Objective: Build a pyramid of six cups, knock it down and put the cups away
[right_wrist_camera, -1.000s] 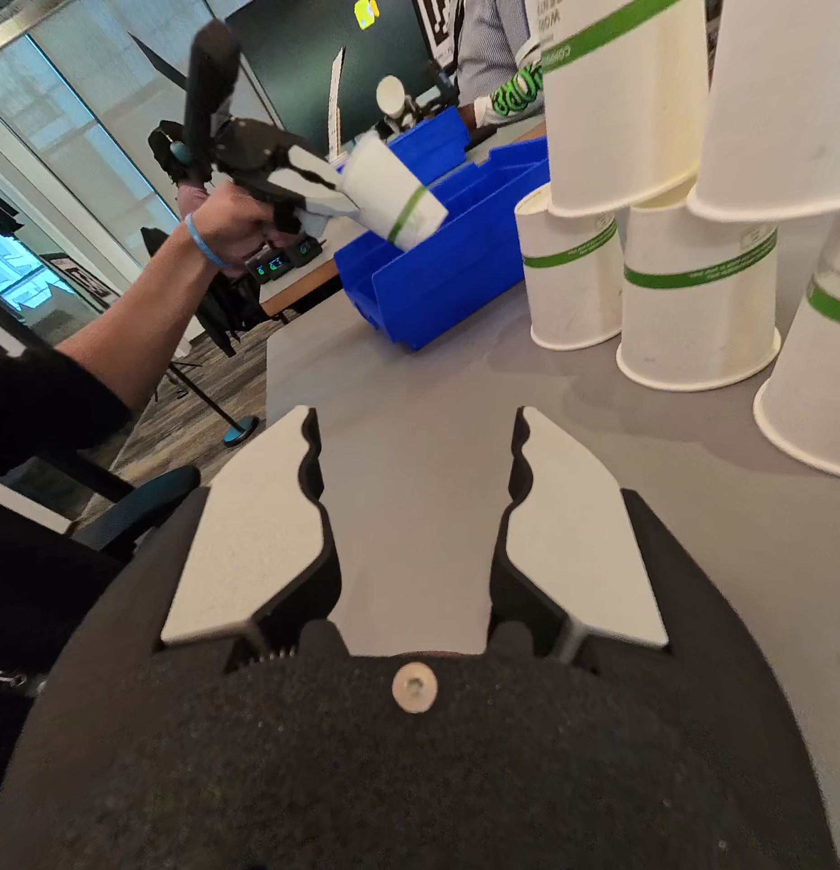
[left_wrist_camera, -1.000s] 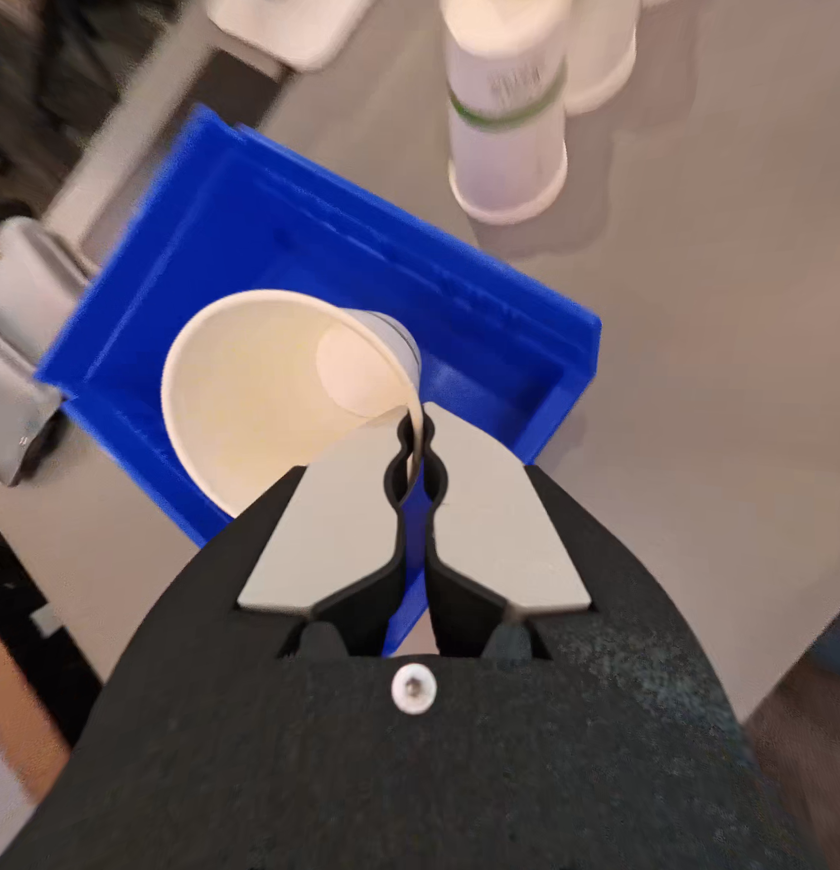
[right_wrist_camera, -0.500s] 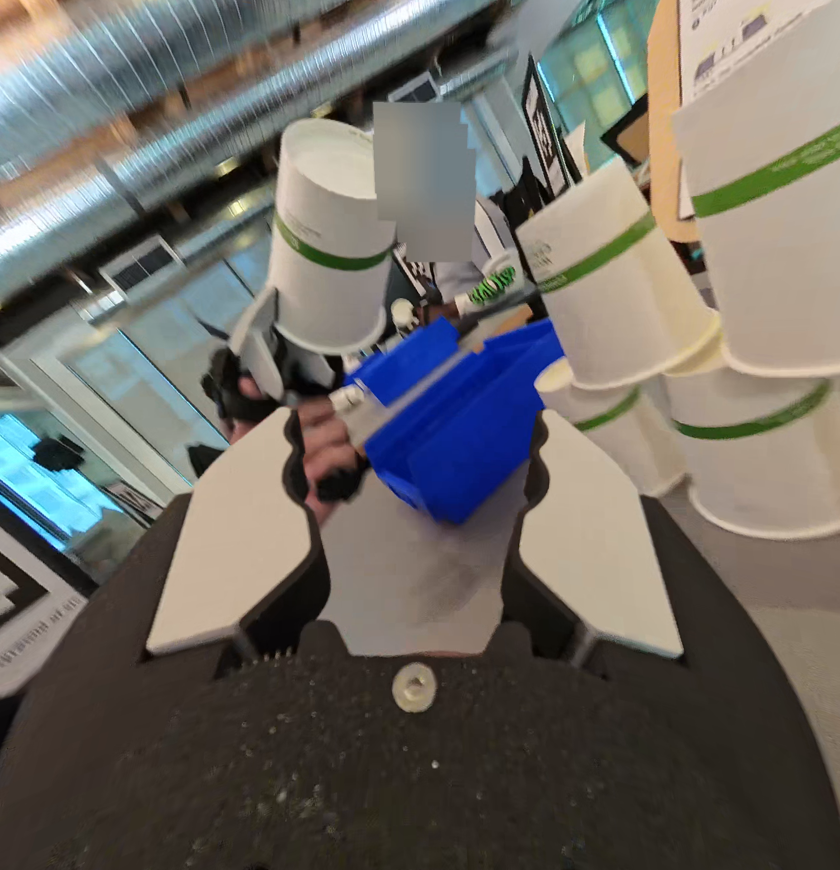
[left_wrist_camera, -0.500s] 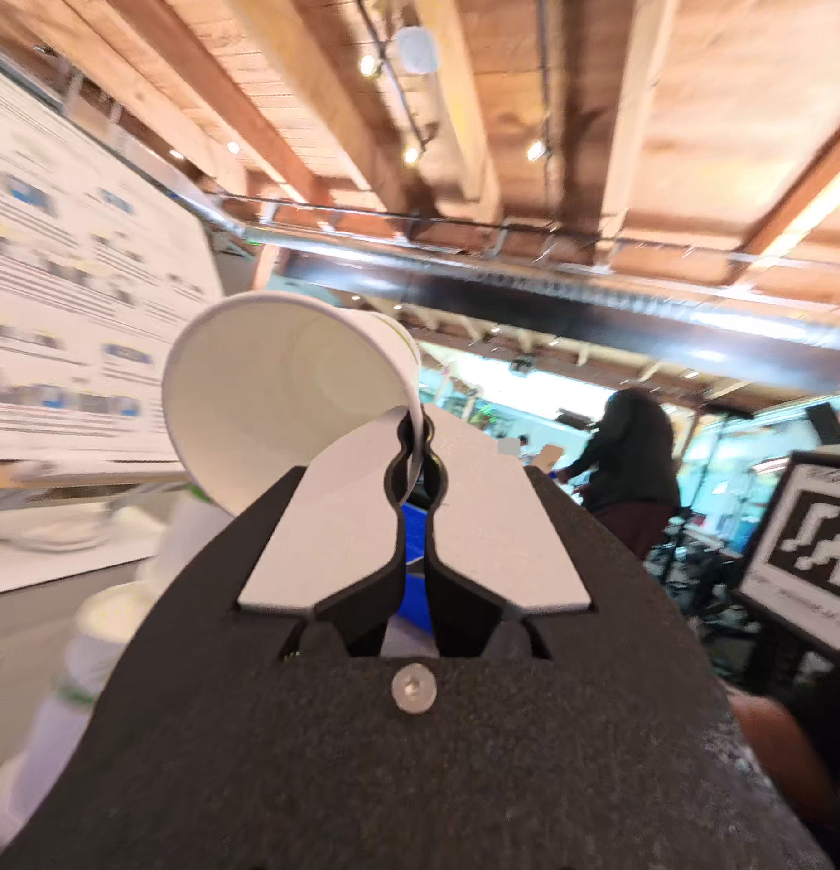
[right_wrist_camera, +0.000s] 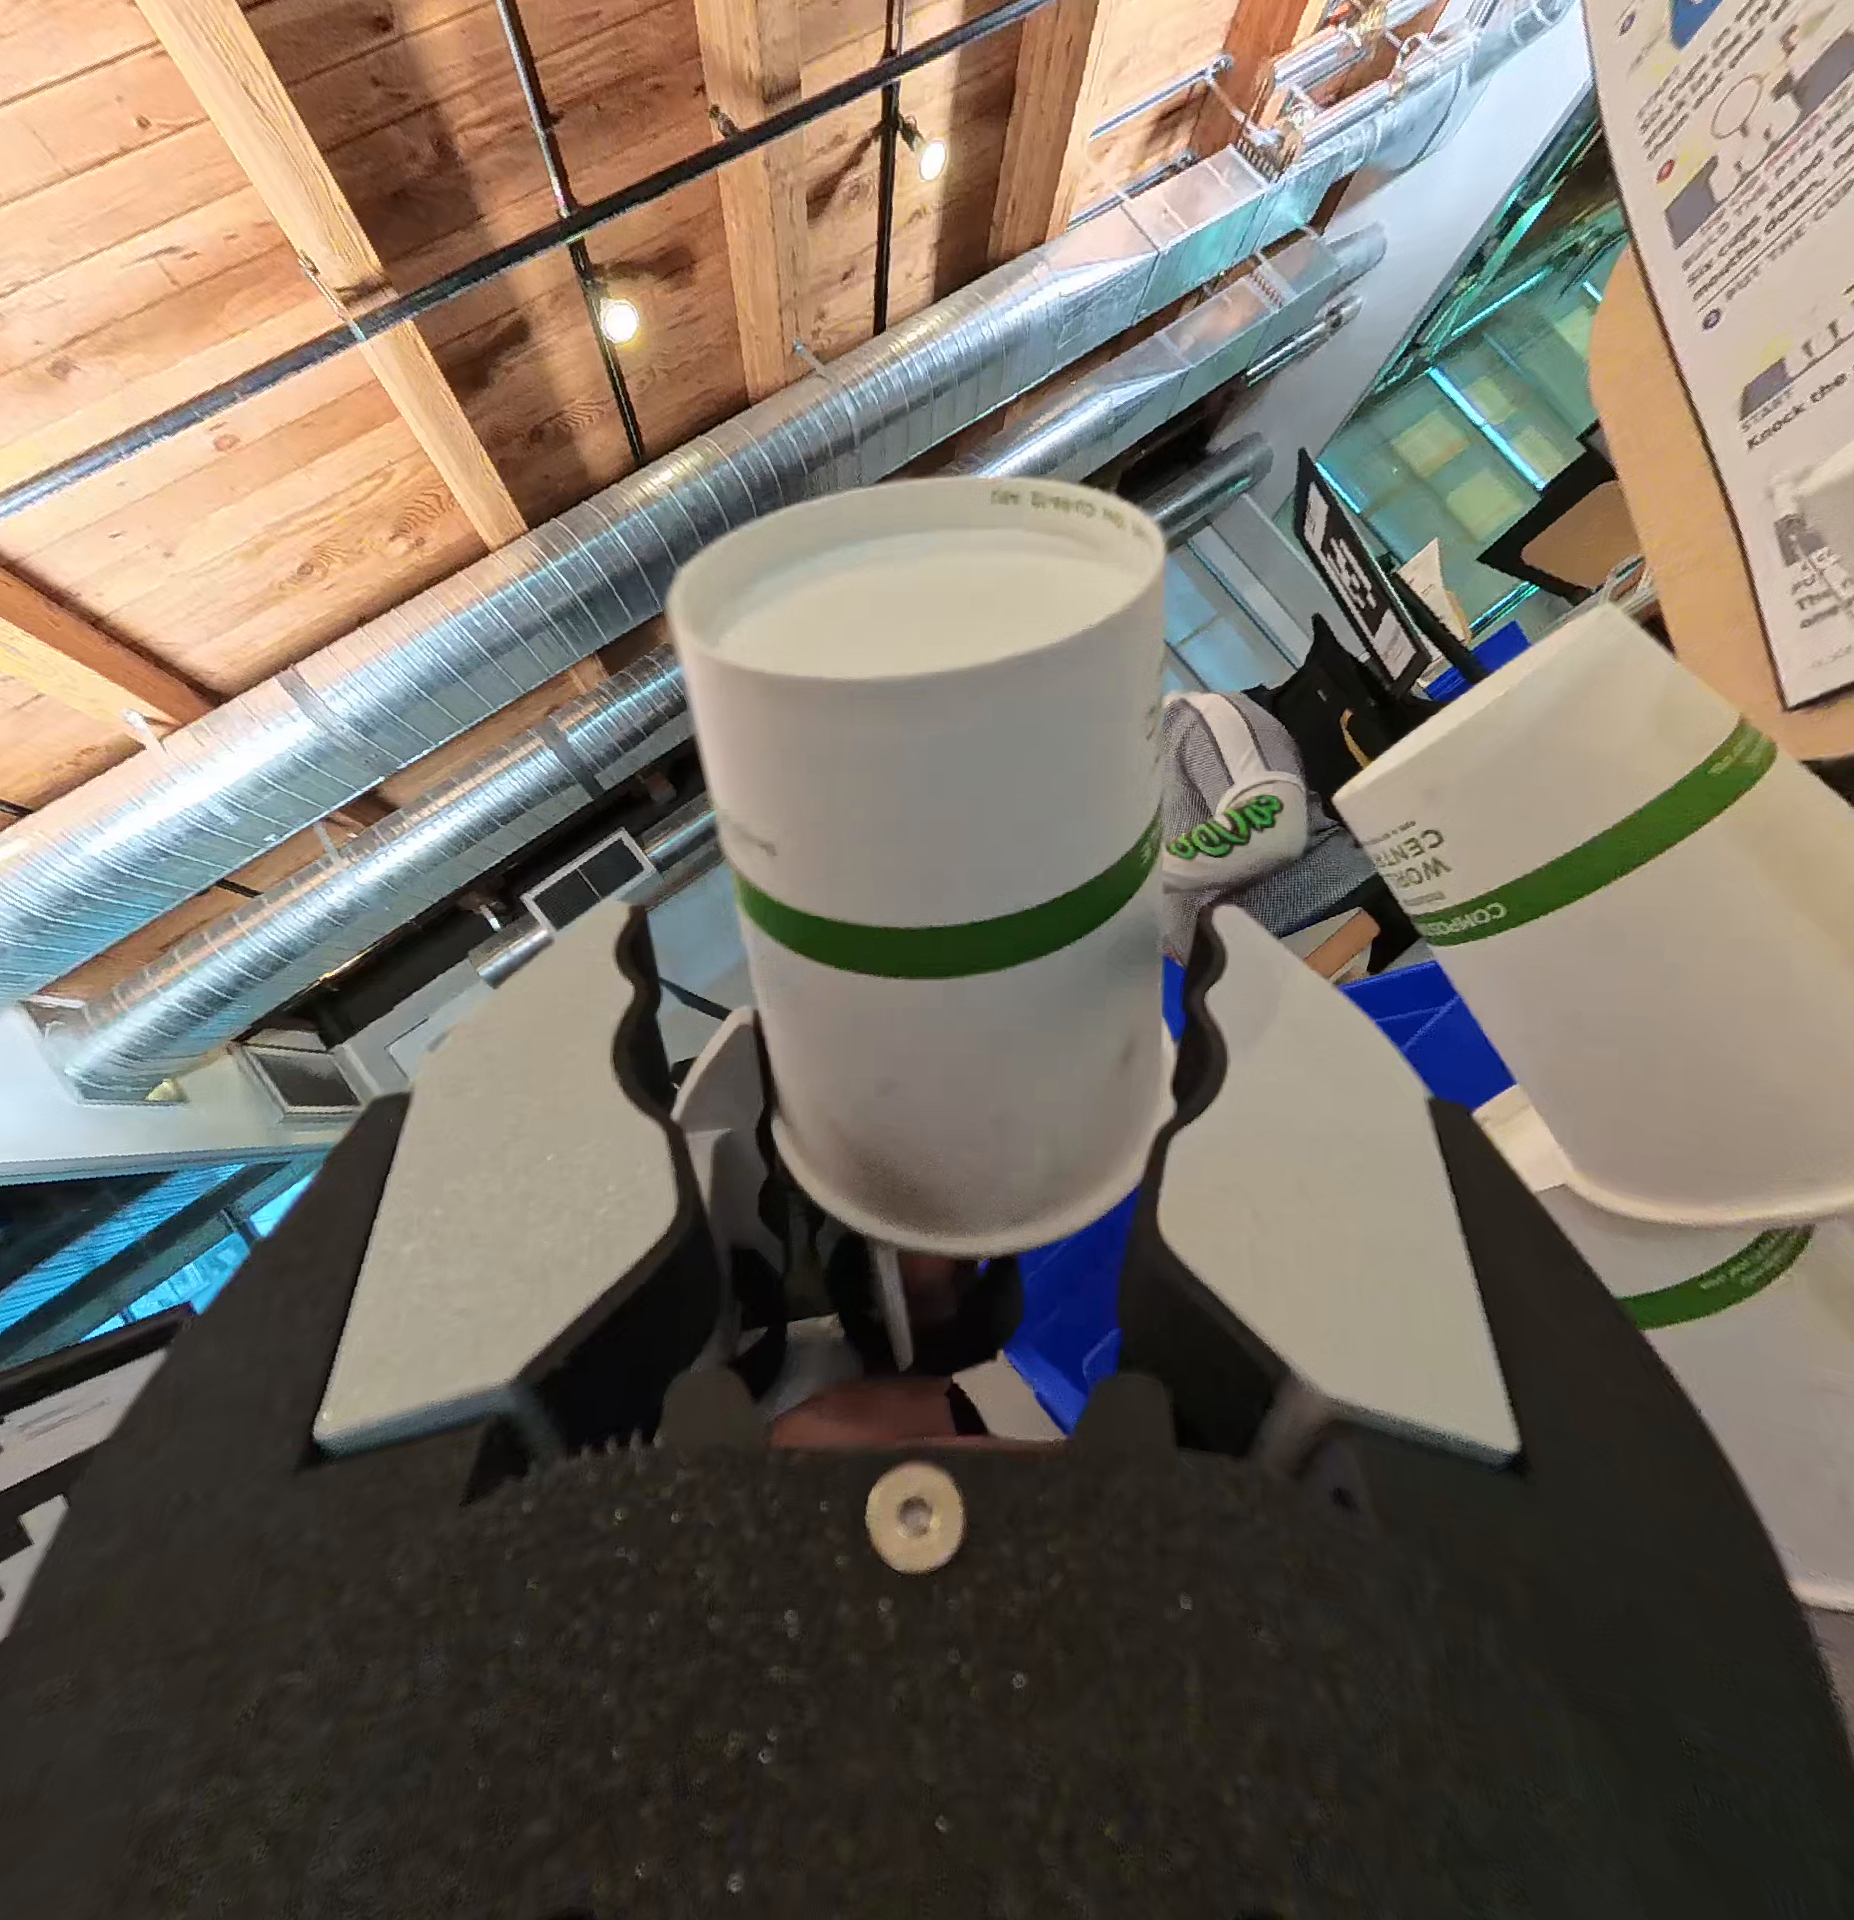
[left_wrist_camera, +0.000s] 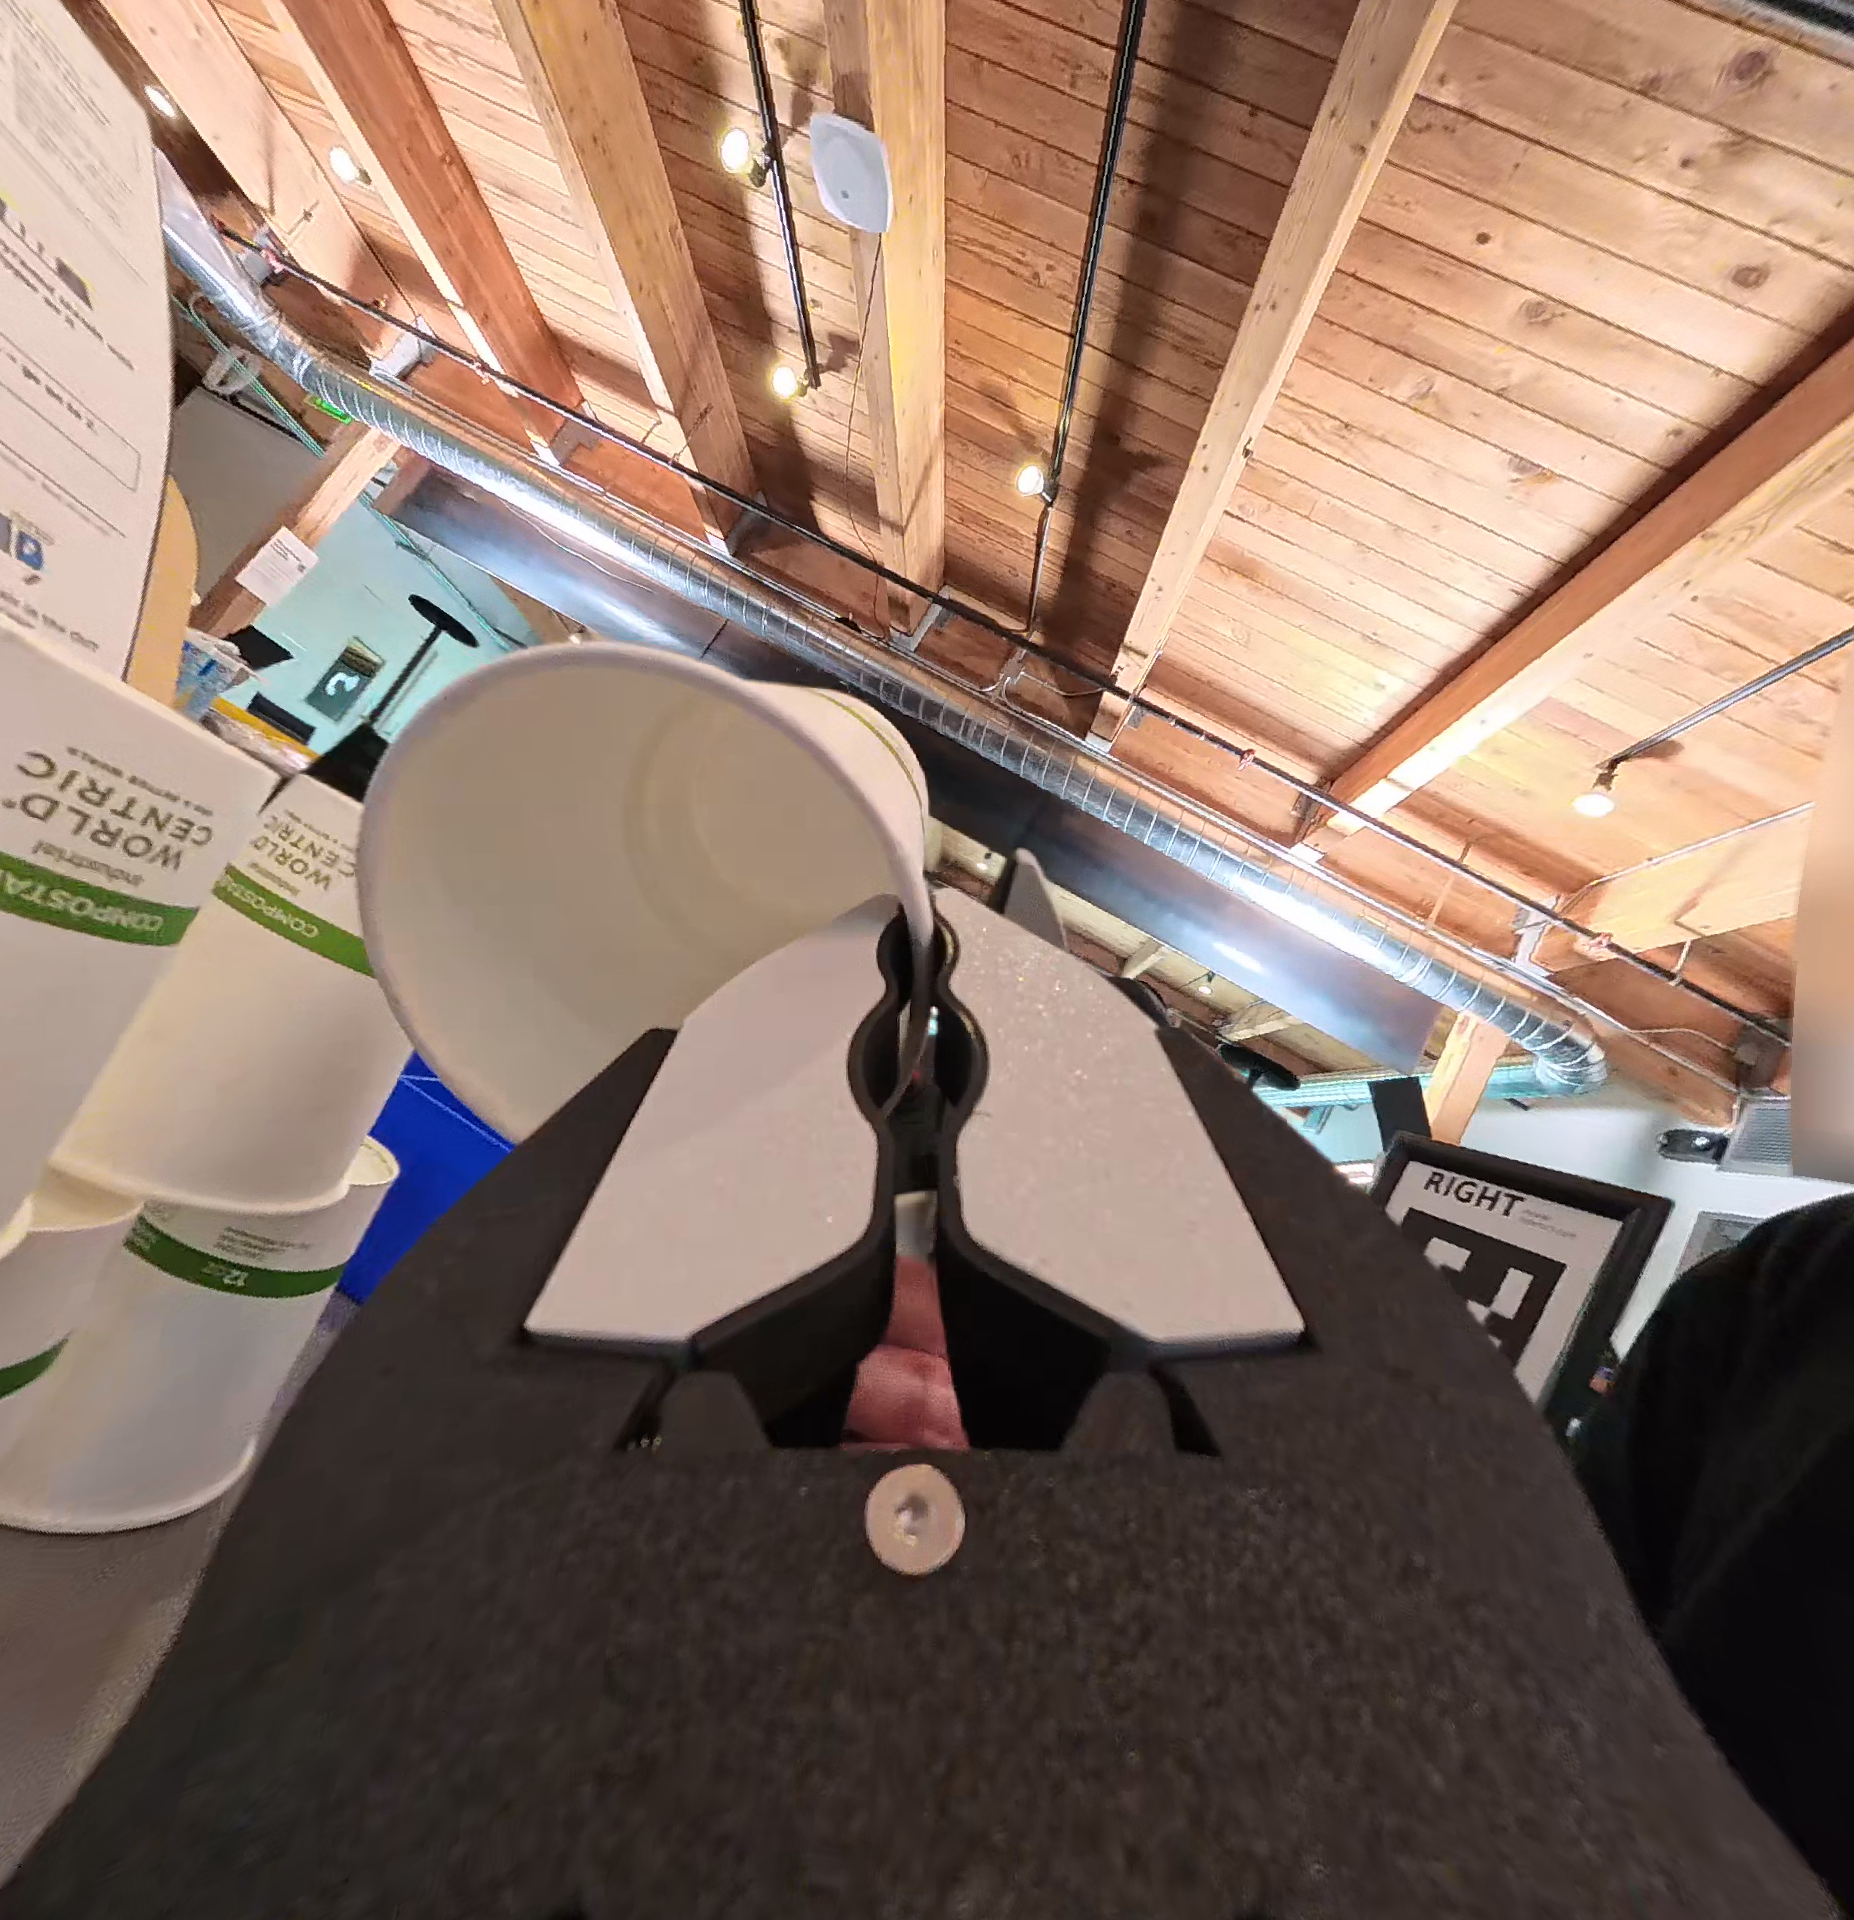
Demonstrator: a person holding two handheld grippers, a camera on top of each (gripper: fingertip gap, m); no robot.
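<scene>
Left gripper (left_wrist_camera: 918, 940) pinches the empty cup (left_wrist_camera: 632, 862) by its rim (mouth toward camera); right gripper (right_wrist_camera: 918, 997) gapes wide.

matt paper cup (left_wrist_camera: 632, 831), wooden ceiling (left_wrist_camera: 1318, 312)

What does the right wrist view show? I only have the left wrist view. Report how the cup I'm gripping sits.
Observer: The held cup is mouth down, base up, with its green band showing.
Operator: Report the right hand-held gripper.
Observer: The right hand-held gripper is open. The cup shows between its fingers, but I cannot tell whether they touch.
Operator: Check clearance to the stack.
Observer: There is a gap between the held cup and the second-tier cup to its right.
</scene>
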